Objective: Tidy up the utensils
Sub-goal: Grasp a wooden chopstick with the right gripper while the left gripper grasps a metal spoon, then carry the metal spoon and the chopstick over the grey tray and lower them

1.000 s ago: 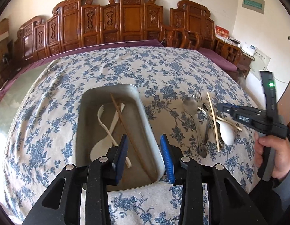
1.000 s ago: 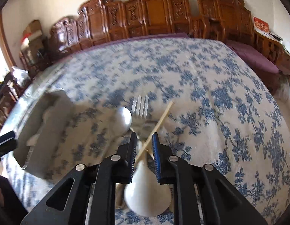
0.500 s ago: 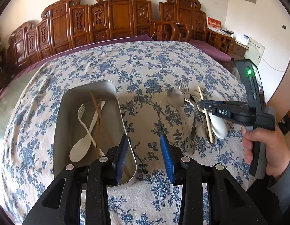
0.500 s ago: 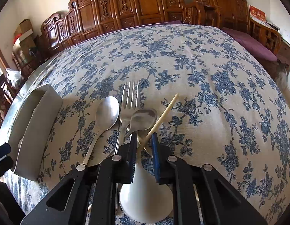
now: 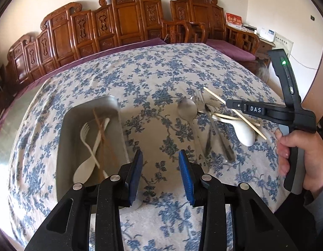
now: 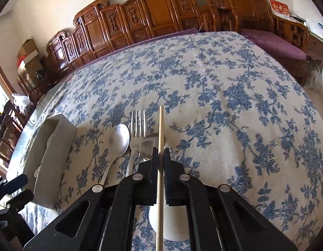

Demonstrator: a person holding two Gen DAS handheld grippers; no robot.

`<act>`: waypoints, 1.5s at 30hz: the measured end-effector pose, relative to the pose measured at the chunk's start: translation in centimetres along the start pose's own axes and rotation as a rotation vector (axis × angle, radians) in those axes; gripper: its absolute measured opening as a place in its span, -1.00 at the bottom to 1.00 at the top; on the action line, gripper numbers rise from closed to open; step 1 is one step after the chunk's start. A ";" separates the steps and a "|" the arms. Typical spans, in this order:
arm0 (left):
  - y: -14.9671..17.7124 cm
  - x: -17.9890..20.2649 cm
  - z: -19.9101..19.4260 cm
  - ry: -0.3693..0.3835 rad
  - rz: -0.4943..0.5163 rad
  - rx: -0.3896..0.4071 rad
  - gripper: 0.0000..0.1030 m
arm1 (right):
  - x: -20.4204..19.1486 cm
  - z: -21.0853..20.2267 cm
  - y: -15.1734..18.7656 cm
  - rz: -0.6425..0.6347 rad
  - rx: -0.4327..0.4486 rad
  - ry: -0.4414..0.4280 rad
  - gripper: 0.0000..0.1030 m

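Note:
My right gripper has its jaws closing, and the pads press on a pale wooden chopstick that points straight ahead between them. In the left wrist view that chopstick slants up out of the right gripper, above a pile of cutlery. The pile holds a metal spoon, a metal fork and a white ceramic spoon. My left gripper hangs open and holds nothing, over the cloth just right of the metal tray. In the tray lie a white plastic fork, a white spoon and brown chopsticks.
A blue floral cloth covers the round table. Carved wooden chairs ring its far side. A person's hand grips the right tool's handle at the table's right edge. Another pale chopstick lies across the white ceramic spoon.
My left gripper has shifted right, from over the tray to the cloth beside it. The right gripper's jaws have closed on the chopstick, which now points straight ahead instead of slanting right.

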State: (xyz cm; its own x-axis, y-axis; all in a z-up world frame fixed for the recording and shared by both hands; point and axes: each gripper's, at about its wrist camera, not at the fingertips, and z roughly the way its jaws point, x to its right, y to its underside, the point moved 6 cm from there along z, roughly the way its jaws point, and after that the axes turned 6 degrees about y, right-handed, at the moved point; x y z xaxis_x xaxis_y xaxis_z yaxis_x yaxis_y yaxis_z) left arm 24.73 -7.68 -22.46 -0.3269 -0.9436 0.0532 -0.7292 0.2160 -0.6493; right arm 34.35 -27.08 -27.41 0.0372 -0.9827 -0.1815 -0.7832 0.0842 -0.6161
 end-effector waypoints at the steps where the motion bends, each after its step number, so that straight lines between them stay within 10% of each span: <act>1: -0.2 0.3 0.2 0.004 0.002 -0.002 -0.35 | 0.3 -0.2 -0.1 0.003 0.006 -0.005 -0.88; 28: -3.0 3.4 12.2 0.109 -0.057 -0.198 -0.54 | 2.2 -0.7 -0.5 0.002 0.022 -0.037 -0.88; 33: -3.0 3.3 12.5 0.079 -0.024 -0.200 -0.88 | 1.5 -0.5 -0.4 -0.018 0.019 -0.040 -0.88; 45: -3.1 1.0 7.9 0.053 -0.031 -0.163 -0.90 | -0.1 -2.1 1.0 -0.075 0.048 -0.020 -0.88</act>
State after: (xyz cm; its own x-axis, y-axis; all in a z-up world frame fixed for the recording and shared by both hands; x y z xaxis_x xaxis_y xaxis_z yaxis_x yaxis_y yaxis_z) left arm 31.43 -11.34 -26.39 -0.3312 -0.9367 0.1139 -0.8259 0.2295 -0.5150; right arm 32.23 -27.25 -26.42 0.1076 -0.9831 -0.1483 -0.7469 0.0186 -0.6647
